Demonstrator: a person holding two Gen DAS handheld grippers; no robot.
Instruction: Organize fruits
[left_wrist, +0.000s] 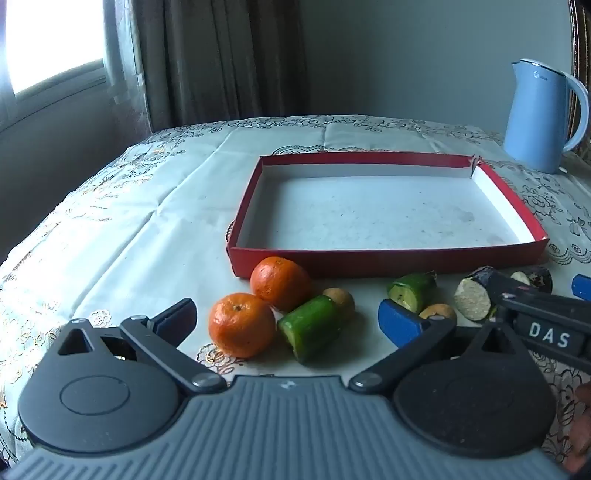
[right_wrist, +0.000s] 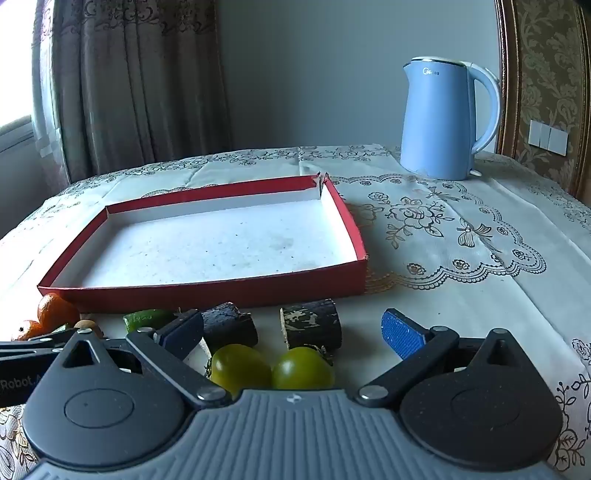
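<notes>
Left wrist view: left hand-held gripper (left_wrist: 288, 314) spread wide, nothing gripped, hanging over the surface (left_wrist: 147, 229) with its lace cloth.
Between its fingers: 2 tangerines, the near one (left_wrist: 242, 325) and the far one (left_wrist: 280, 283), touching each other; a green cucumber chunk (left_wrist: 312, 328) just beside them with a small brownish fruit (left_wrist: 341, 300) behind it.
Further right: another green chunk (left_wrist: 412, 291), then dark-skinned pieces (left_wrist: 474, 297), partly hidden by the other tool.
Red box (left_wrist: 369, 260): shallow, white inside, nothing in it, just behind the fruit row.
Kettle (left_wrist: 539, 118): blue, far right corner.
Right wrist view: right hand-held gripper (right_wrist: 291, 332) also fully released, holding nothing.
Between its fingers: 2 green tomatoes (right_wrist: 303, 369) side by side, close to the camera; 2 dark chunks (right_wrist: 312, 326) behind them, in front of the box wall.
Far left edge: tangerines again, all still outside the box.
</notes>
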